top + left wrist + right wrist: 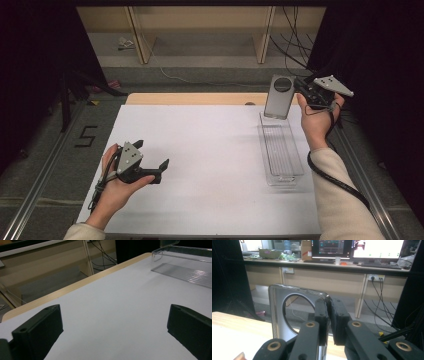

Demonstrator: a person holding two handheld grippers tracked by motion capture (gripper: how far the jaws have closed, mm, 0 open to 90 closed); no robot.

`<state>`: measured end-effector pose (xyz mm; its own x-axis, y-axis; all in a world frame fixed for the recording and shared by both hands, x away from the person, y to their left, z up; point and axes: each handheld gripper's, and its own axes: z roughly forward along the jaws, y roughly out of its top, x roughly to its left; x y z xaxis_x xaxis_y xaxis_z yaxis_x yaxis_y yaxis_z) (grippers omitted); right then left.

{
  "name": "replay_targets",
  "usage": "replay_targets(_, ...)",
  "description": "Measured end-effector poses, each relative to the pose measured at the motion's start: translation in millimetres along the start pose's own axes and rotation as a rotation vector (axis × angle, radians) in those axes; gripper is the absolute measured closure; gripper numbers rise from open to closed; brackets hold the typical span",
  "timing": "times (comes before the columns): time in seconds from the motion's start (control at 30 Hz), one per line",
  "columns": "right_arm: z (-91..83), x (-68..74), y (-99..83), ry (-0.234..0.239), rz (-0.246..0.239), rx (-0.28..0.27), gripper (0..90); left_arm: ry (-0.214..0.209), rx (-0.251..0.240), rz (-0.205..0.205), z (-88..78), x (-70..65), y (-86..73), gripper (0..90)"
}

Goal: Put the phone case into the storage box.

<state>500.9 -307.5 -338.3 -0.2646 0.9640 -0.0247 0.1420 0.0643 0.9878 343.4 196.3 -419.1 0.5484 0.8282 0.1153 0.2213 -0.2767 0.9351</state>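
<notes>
The right tongs are clamping on the edge of a grey phone case with a round camera opening, holding it upright in the upper right of the high view, just above the far end of a clear plastic tray. In the right gripper view the case is sitting left of centre, its right edge pinched between the two black jaws. The left tongs are hovering over the white desk at lower left, jaws standing wide apart with nothing between them, well apart from the case.
</notes>
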Motion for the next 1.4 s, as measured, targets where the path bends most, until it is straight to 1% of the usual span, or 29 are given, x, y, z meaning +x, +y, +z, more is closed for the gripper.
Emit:
replay_targets(0.27,3.3,0.9,-2.2,-0.004,-0.008,0.005,85.0,0.002,0.0,-0.002,-0.1,0.0,-0.2,0.0)
replay_targets(1.07,9.6,1.0,-8.4,-0.012,-0.011,0.016,84.9,0.002,0.0,-0.001,-0.4,0.1,0.0,0.0)
replay_targets(1.27,11.9,2.6,-11.2,-0.011,-0.019,0.027,84.9,0.001,0.001,-0.001,-0.1,0.0,-0.2,0.0)
replay_targets(1.4,13.3,2.4,-12.0,-0.014,-0.016,0.029,84.9,0.001,0.001,-0.003,-0.1,0.1,-0.5,0.0)
